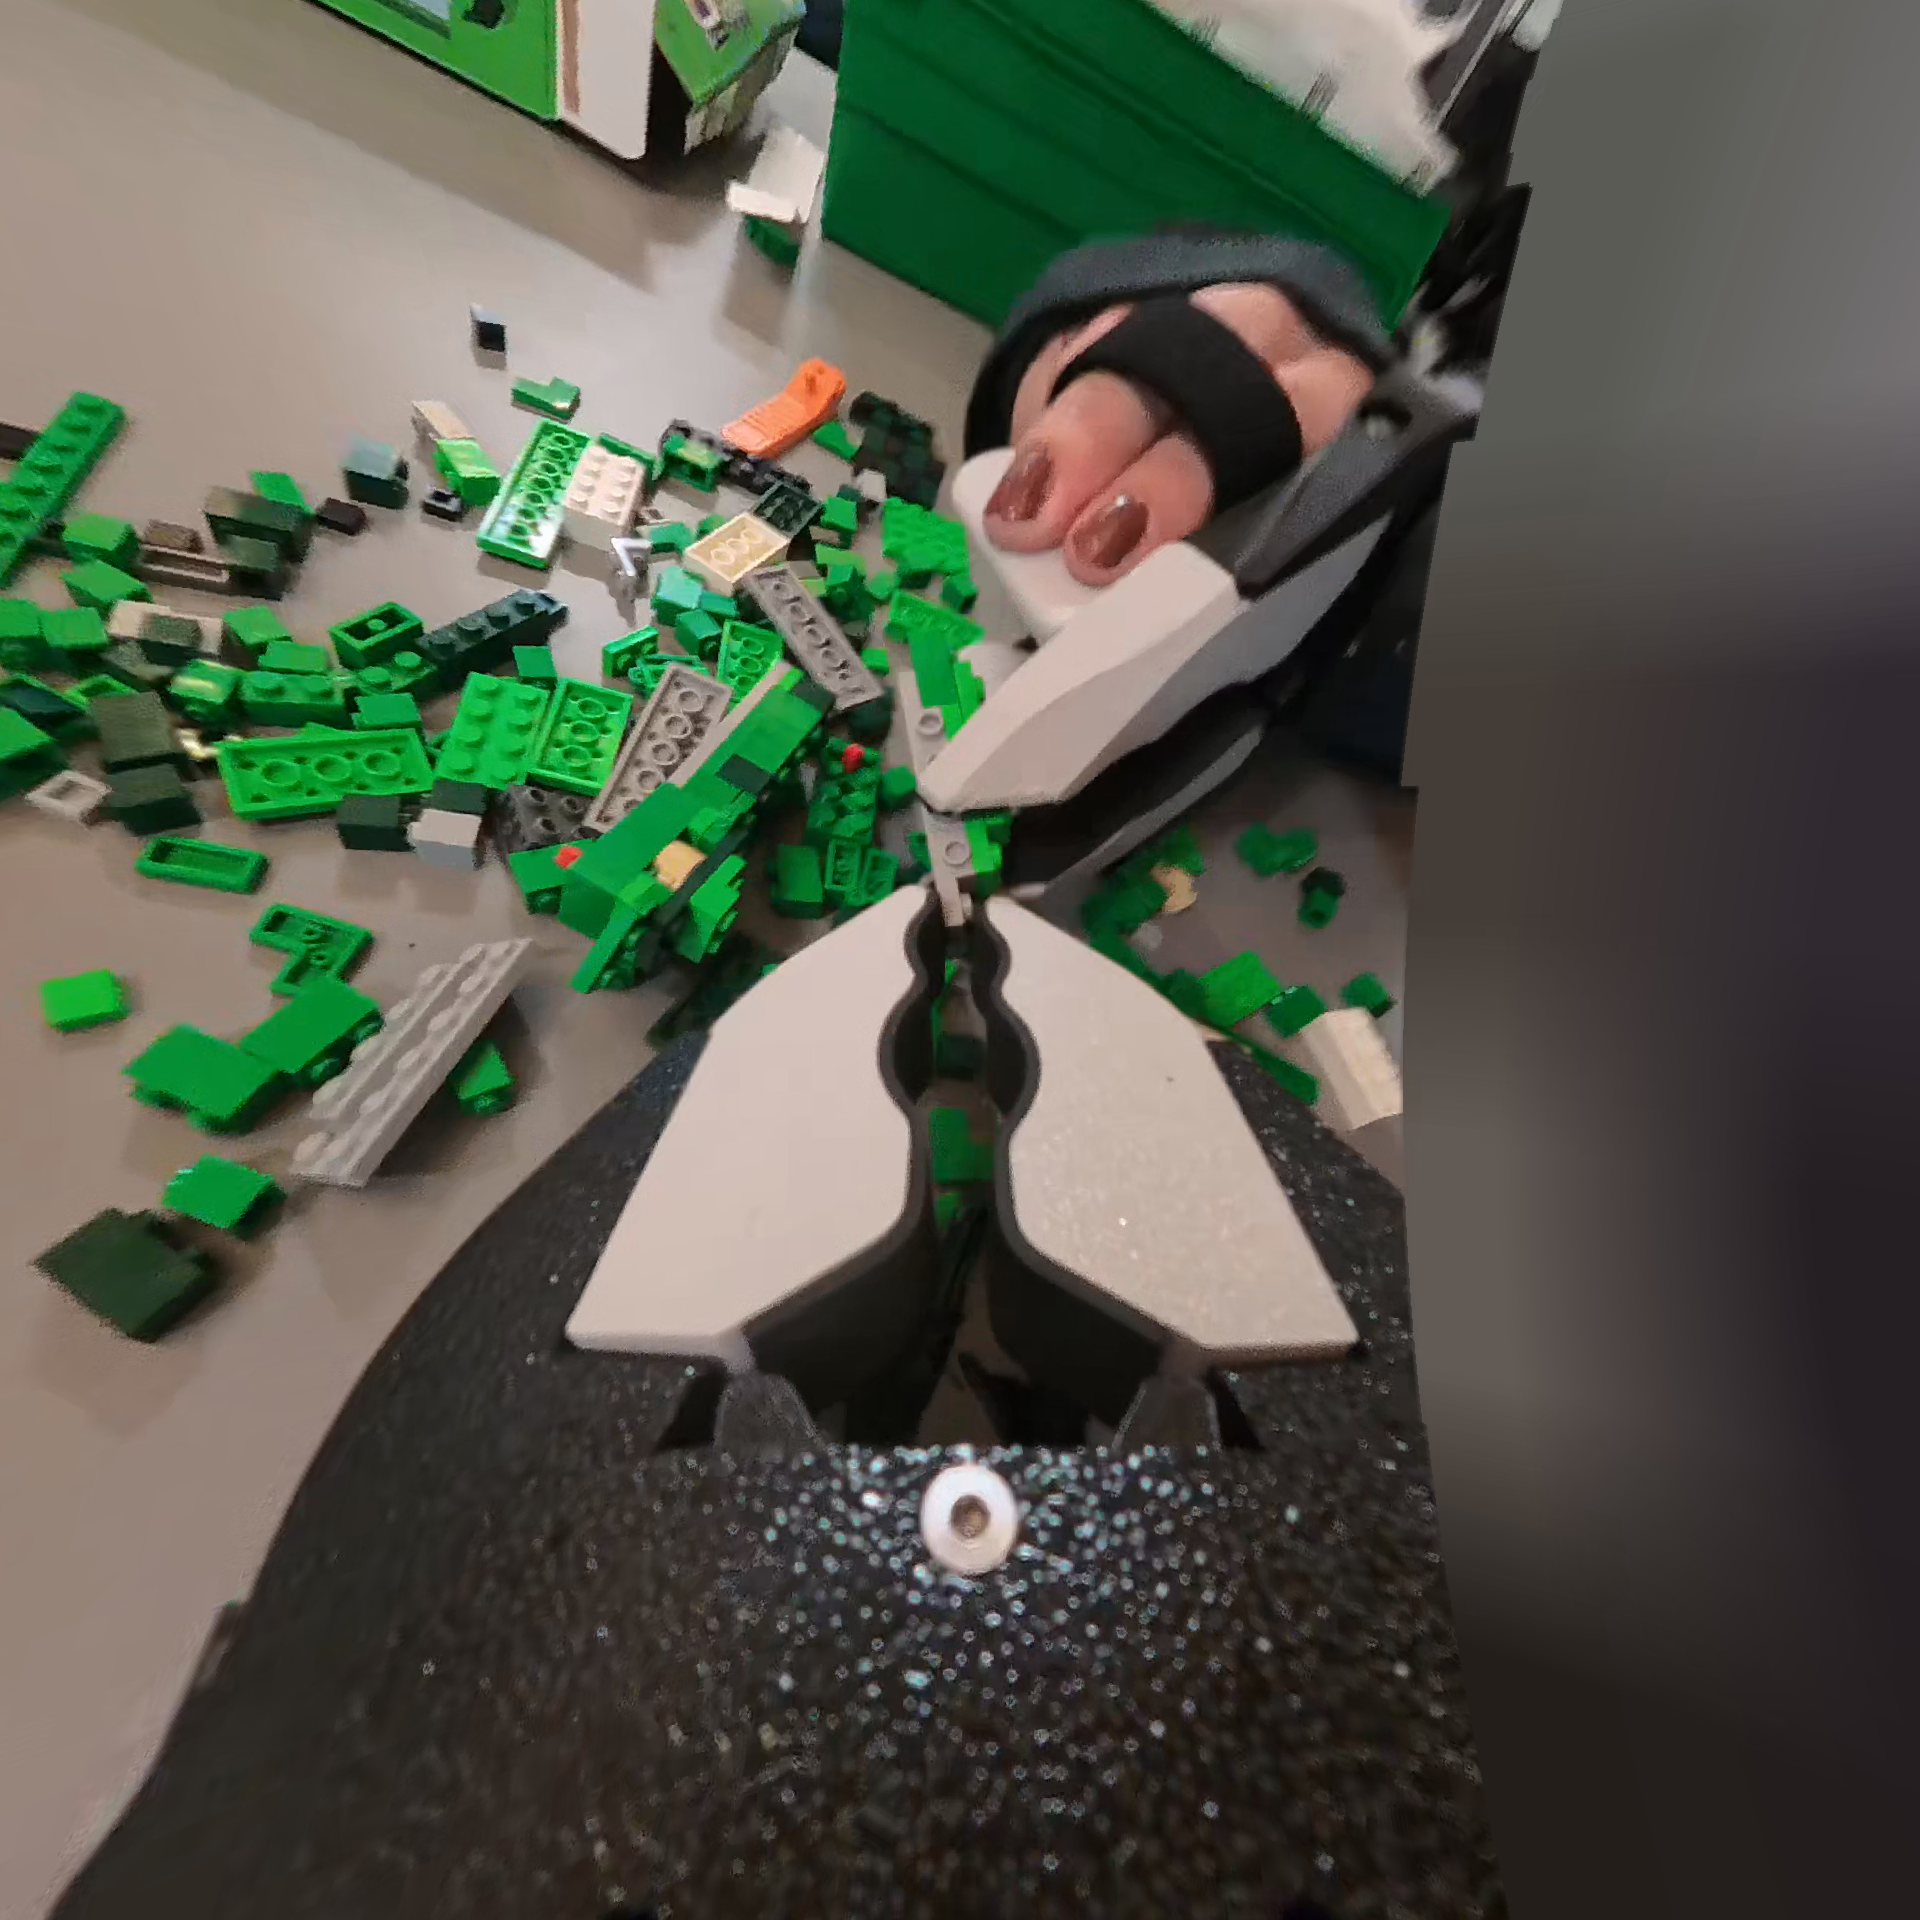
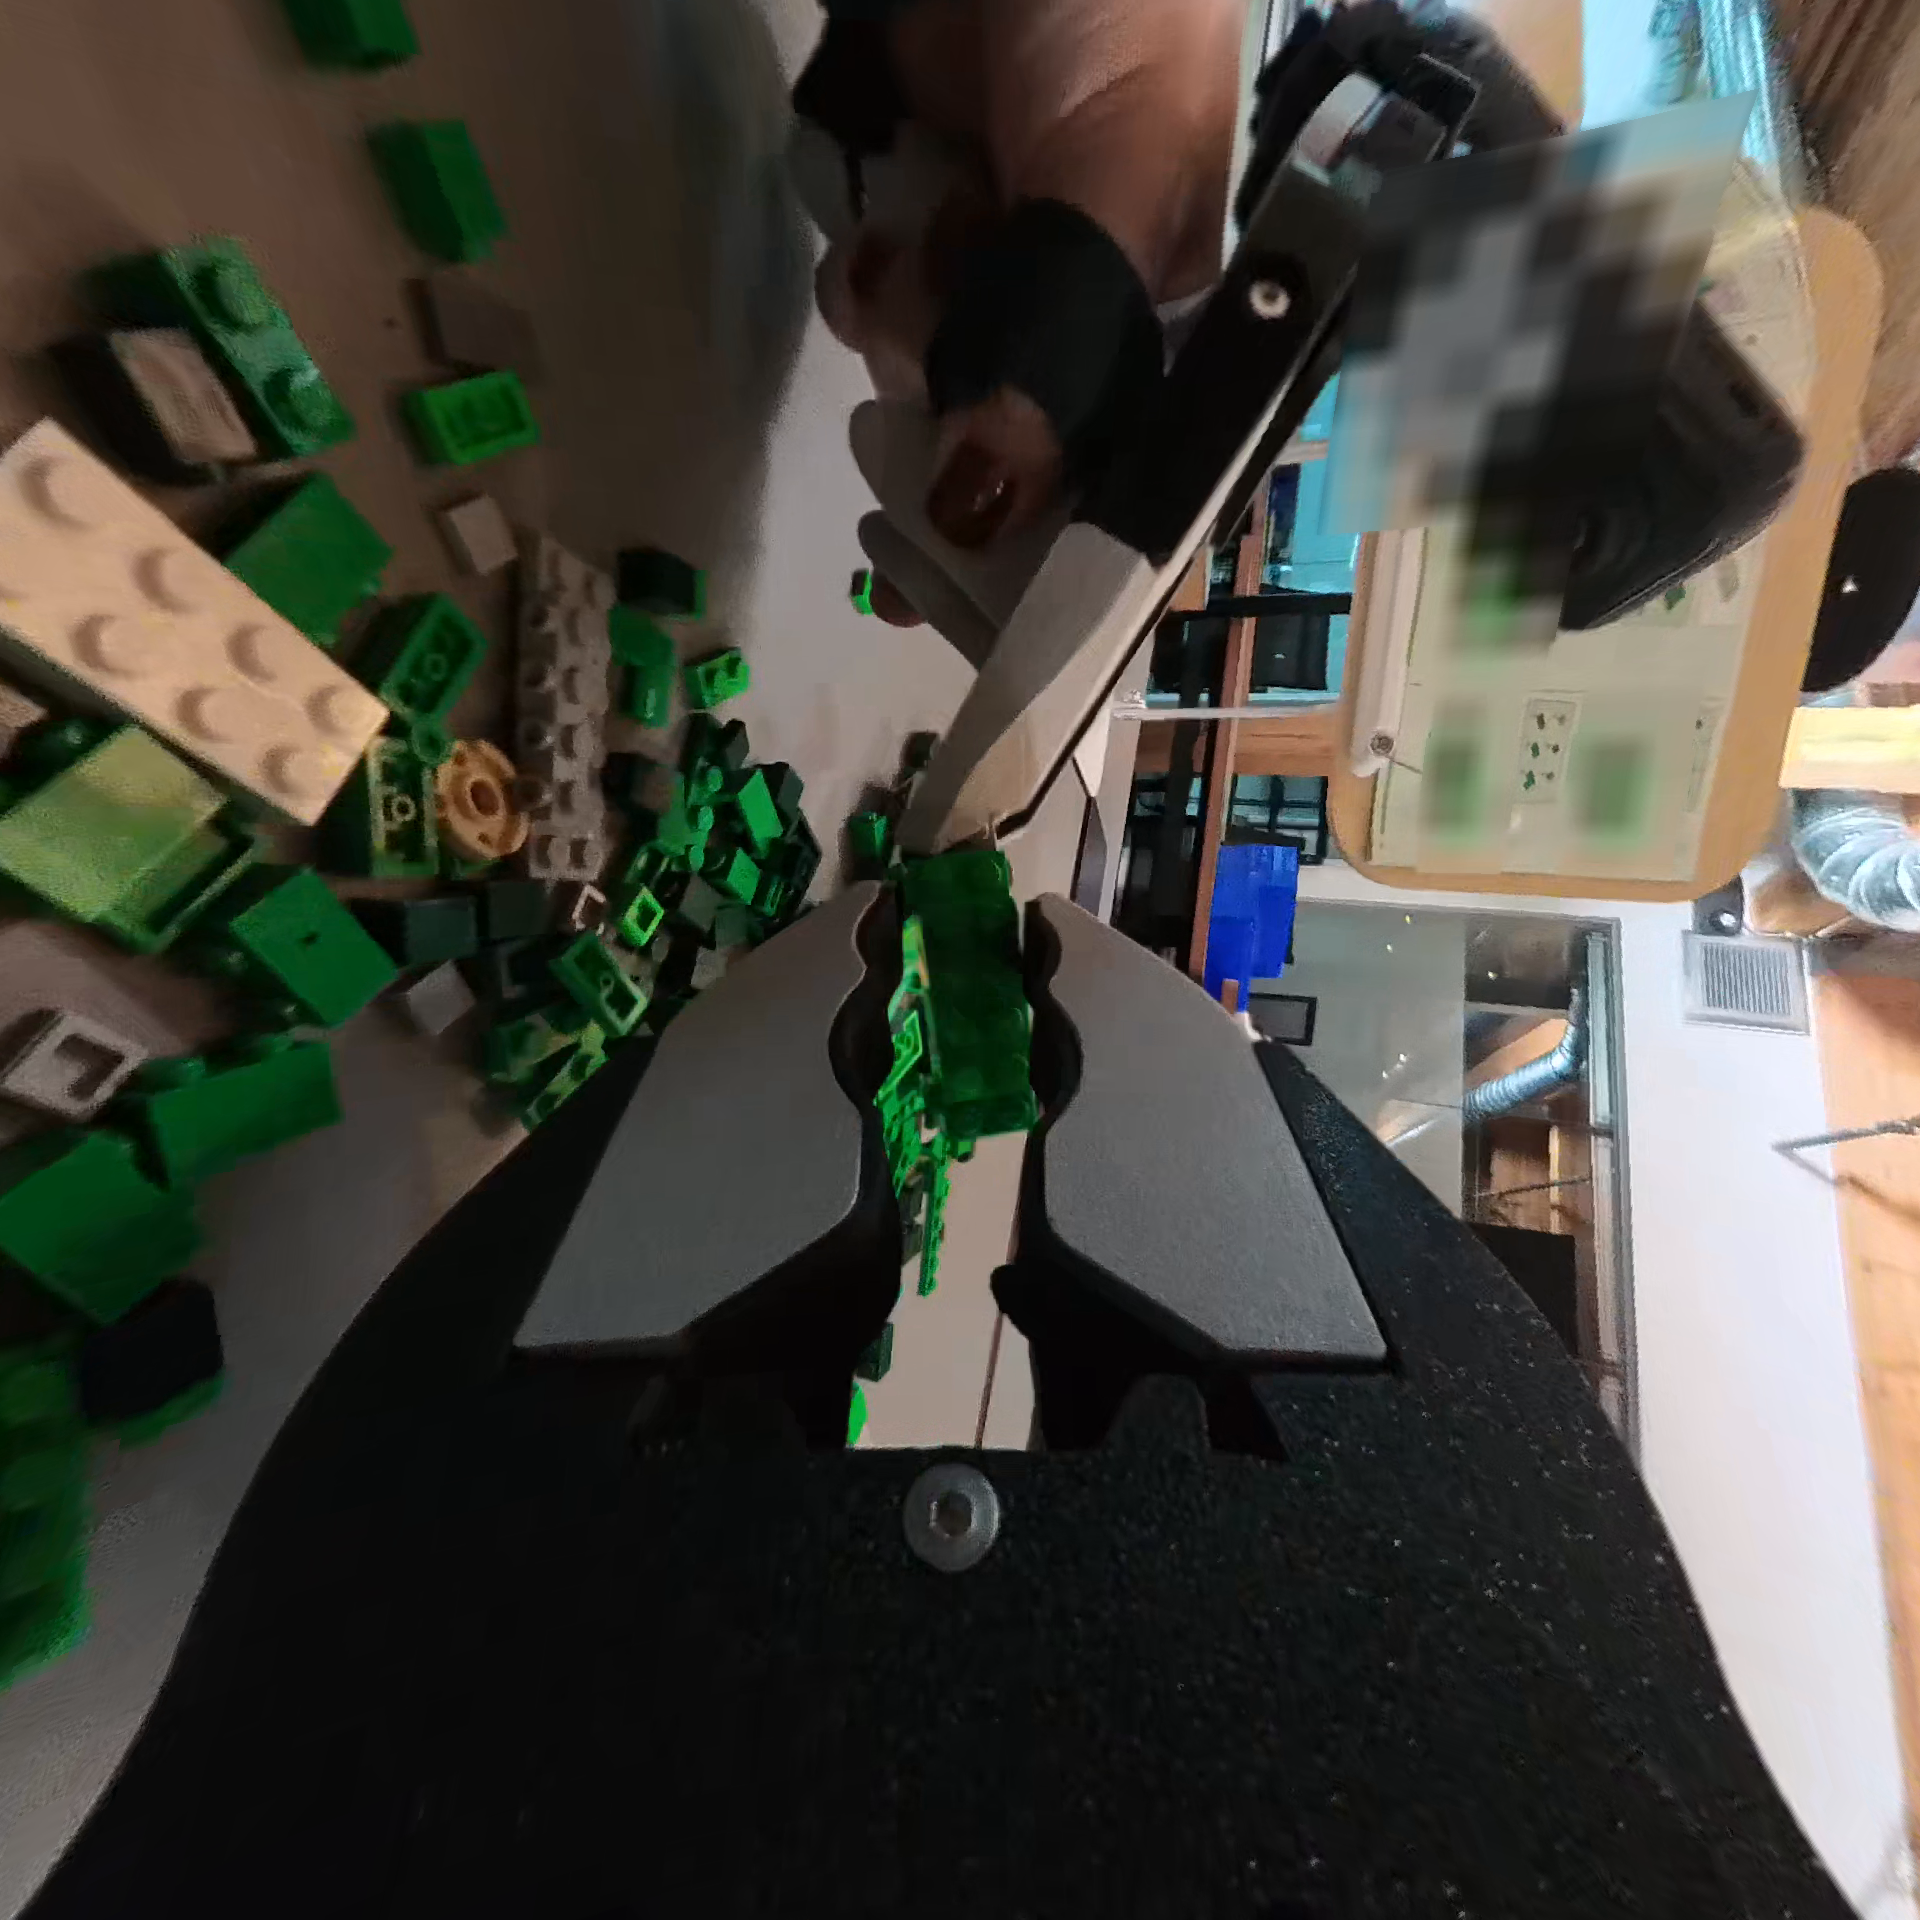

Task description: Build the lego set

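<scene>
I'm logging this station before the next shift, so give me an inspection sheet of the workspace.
Surface: grey table, strewn with bricks.
Job's things: loose green and grey bricks; thin grey plate; green brick assembly.
Clutter: orange tool; open green box.
Grippers: left gripper shut on the grey plate; right gripper shut on the green assembly.
Cables: nothing seen.
Surroundings: blue bin, wooden shelving, window.

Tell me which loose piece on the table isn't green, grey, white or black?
The orange piece at the far edge of the pile, a ridged wedge-like part, the only orange one visible.
</scene>
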Tool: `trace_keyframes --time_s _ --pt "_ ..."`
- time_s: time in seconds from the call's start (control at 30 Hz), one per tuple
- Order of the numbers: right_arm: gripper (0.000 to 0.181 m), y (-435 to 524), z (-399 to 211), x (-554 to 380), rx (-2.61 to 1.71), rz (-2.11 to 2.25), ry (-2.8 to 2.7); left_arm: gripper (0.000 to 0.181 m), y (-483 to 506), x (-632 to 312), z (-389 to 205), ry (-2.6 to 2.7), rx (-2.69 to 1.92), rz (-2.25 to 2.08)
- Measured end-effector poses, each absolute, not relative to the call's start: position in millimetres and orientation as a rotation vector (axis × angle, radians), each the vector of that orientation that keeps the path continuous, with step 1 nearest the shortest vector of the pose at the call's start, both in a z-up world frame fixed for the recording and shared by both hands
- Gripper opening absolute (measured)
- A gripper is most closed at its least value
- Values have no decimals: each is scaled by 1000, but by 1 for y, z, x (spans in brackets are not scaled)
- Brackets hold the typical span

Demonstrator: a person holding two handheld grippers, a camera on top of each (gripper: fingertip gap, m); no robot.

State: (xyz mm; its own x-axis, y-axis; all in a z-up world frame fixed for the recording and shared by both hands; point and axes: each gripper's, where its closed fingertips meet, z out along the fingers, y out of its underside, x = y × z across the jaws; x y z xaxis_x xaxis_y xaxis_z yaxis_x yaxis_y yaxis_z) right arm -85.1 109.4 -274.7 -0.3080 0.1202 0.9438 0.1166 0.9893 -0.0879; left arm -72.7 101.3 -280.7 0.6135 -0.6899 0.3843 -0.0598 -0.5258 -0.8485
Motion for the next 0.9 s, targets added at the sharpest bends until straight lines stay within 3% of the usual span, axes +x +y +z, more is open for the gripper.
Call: trace_keyframes --time_s 0.03,0.27,0.6,0.63,0.7,0.87,0.9 --pt "20 109 -277 -85 -186 -4 -1909 4 101 -72 -281 573 -1978 -960" --pt "20 111 -279 -78 -638 518 -2024 7 104 -67 -277 660 -1904 -817" --pt "21 104 -286 -64 -910 1081 -2112 6 103 -59 -287 735 -1934 -769" --pt "11 102 -281 -62 -926 1172 -2096 5 103 -61 -294 768 -1971 -713" --pt "11 99 -271 -60 -943 1339 -2046 4 102 -55 -288 813 -1916 -684" --pt "10 108 -273 -69 -902 1147 -1993 4 108 -63 -287 688 -1942 -738" --pt "20 113 -276 -71 -895 1066 -1986 4 110 -67 -286 653 -1948 -737"
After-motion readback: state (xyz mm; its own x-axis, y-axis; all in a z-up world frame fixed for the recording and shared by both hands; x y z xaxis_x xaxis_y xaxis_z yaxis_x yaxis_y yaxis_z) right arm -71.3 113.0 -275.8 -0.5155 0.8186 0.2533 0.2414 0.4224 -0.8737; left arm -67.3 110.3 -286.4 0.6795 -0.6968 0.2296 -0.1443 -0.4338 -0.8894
